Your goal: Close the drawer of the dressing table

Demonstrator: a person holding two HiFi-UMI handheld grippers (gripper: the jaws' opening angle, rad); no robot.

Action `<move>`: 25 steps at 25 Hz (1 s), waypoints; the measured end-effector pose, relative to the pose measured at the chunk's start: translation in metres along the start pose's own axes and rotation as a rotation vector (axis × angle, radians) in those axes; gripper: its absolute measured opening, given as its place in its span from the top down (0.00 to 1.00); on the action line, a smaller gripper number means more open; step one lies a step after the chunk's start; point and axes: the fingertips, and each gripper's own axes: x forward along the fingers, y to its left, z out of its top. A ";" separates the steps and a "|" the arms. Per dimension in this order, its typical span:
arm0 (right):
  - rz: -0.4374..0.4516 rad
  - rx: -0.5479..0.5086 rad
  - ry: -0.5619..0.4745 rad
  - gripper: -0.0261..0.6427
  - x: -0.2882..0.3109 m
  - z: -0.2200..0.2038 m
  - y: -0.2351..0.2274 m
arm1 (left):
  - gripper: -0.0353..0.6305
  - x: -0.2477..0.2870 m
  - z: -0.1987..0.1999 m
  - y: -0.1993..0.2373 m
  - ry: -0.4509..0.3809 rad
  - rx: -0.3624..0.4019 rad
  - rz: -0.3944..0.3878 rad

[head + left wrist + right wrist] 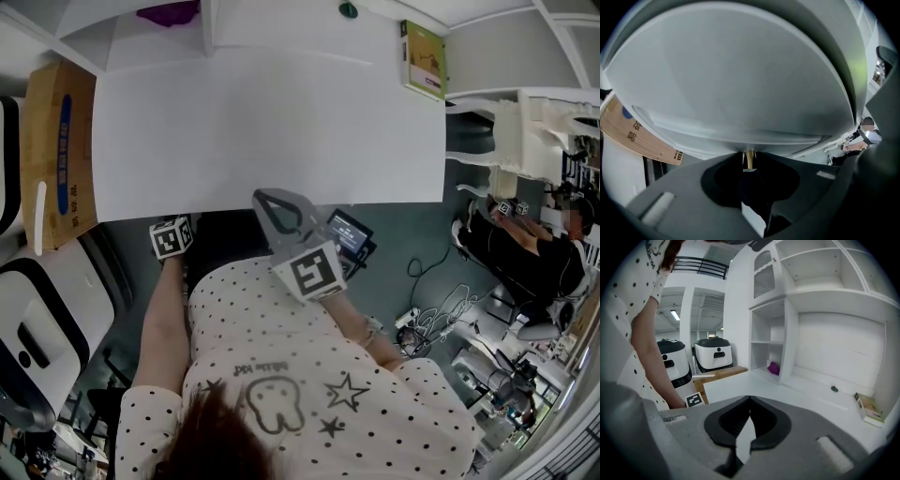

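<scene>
White tabletop of the dressing table fills the middle of the head view.

Left gripper: positioned just below the near edge of the tabletop, toward its left end. Its jaws are closed on the brass drawer knob, whose stem stands between the tips. The knob is fixed to the white drawer front, which lies under the tabletop's near edge (how far the drawer is pushed in cannot be read from either view).

Right gripper: held in front of the person's chest, to the right of the left gripper and apart from the table. Its jaws are pressed together at the tips and grip nothing.

Surroundings: a cardboard box stands against the left end of the tabletop, with two white machines farther left. A small green and yellow box lies at the far right corner. A purple object sits in the shelf unit at the far left.
</scene>
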 end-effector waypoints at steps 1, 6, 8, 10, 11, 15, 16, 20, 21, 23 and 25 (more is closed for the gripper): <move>-0.001 0.000 0.002 0.96 0.001 0.001 -0.001 | 0.82 0.000 0.002 0.000 -0.002 0.001 -0.001; -0.006 0.012 0.009 0.96 0.004 0.003 -0.005 | 0.82 0.002 0.004 0.000 0.007 -0.001 -0.003; -0.005 0.008 0.028 0.96 0.004 0.004 -0.007 | 0.82 0.003 0.002 0.000 0.013 -0.006 -0.006; -0.002 0.007 0.030 0.96 0.006 0.005 -0.008 | 0.82 0.004 0.002 -0.001 0.016 -0.006 -0.014; -0.001 0.008 0.021 0.96 0.007 0.004 -0.008 | 0.82 0.005 0.001 -0.002 0.015 -0.005 -0.020; 0.008 -0.002 0.036 0.96 0.008 0.006 -0.007 | 0.81 0.003 0.001 0.000 0.021 0.001 -0.007; 0.010 -0.002 0.033 0.96 0.008 0.006 -0.007 | 0.81 0.003 0.000 -0.001 0.023 0.001 -0.009; 0.012 0.003 0.011 0.96 0.010 0.004 -0.008 | 0.81 0.006 0.001 -0.003 0.030 0.006 -0.031; 0.010 0.004 0.010 0.96 0.011 0.004 -0.008 | 0.81 0.006 0.001 -0.003 0.035 0.007 -0.036; 0.006 0.005 0.012 0.96 0.010 0.003 -0.009 | 0.81 0.006 0.000 -0.004 0.044 0.014 -0.042; 0.001 0.009 0.012 0.96 0.009 0.002 -0.009 | 0.81 0.006 -0.001 -0.004 0.053 0.026 -0.040</move>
